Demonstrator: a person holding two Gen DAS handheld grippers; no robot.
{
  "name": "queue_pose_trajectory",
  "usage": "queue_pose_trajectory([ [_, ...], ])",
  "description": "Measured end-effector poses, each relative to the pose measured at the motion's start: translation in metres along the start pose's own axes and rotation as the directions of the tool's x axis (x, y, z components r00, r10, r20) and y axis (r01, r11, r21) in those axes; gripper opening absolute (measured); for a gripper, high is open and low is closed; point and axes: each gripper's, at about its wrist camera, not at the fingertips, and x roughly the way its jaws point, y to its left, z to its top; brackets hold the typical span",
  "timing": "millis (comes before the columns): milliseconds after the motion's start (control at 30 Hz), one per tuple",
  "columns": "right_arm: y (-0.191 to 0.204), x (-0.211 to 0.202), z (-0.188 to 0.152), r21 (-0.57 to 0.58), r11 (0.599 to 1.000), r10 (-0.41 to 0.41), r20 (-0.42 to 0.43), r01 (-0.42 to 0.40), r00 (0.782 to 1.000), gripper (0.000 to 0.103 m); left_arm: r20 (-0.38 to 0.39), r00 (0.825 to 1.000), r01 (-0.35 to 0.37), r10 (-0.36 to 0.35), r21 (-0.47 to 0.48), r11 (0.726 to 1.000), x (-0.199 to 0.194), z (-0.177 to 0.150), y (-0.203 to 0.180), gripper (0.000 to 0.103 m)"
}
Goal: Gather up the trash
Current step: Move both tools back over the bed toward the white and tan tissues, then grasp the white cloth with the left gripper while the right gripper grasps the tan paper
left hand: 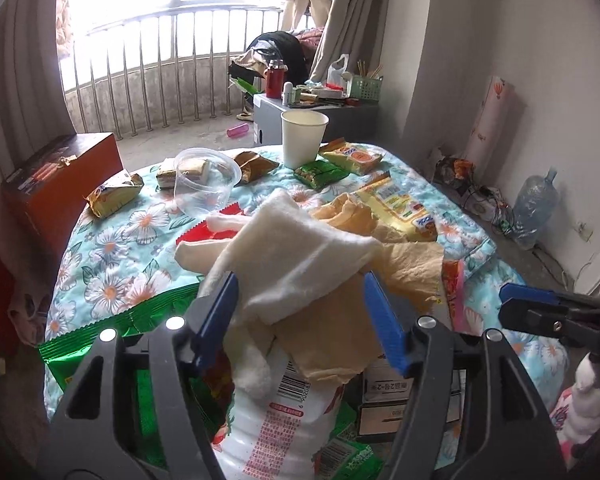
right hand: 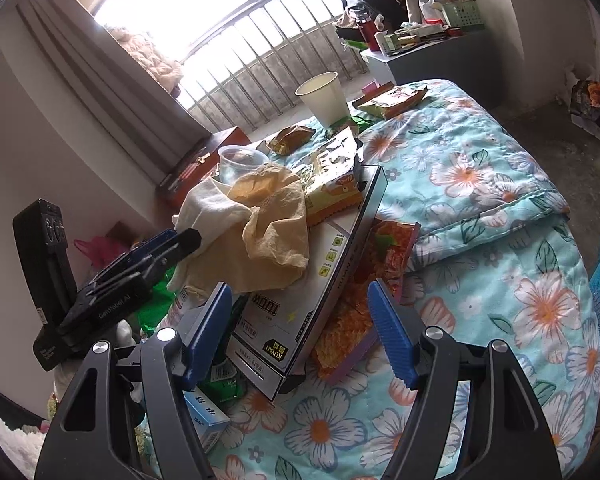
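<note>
- A heap of trash lay on the floral quilt [right hand: 480,184]: a white cloth [left hand: 300,248] over crumpled tan paper [right hand: 268,236], on a white carton [right hand: 312,280] and snack wrappers.
- The left gripper [left hand: 304,320] stood with jaws apart around the cloth and paper, not clamped.
- The right gripper [right hand: 300,328] hung spread wide over the carton, holding nothing.
- A paper cup [left hand: 303,139] and a clear tub [left hand: 206,184] stood farther back.

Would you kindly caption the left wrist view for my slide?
Open left gripper poised over white cloth atop snack wrappers on a floral quilt.
</note>
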Motion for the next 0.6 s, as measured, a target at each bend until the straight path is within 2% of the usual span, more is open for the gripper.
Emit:
queue_pose_trajectory([
  [67,0.002,0.001,0.001,-0.004,1.000,-0.001,0.001,0.001,1.000,0.069,-0.021,1.000,-0.005,0.005,0.002,1.000,0.007,0.000,0.001,0.039],
  [267,0.007,0.006,0.007,-0.024,1.000,-0.008,0.001,0.008,1.000,0.069,-0.020,0.999,0.041,-0.043,-0.095,0.995,0.005,0.001,0.019,0.012],
  [433,0.013,0.014,0.015,-0.040,0.999,0.004,-0.006,-0.004,1.000,0.069,0.019,0.994,0.111,-0.110,-0.168,0.979,-0.008,-0.001,0.034,0.009],
  [600,0.028,0.030,0.021,-0.111,0.994,0.008,-0.018,-0.010,1.000,0.069,0.053,0.984,0.177,-0.170,-0.238,0.955,-0.020,-0.002,0.049,0.009],
])
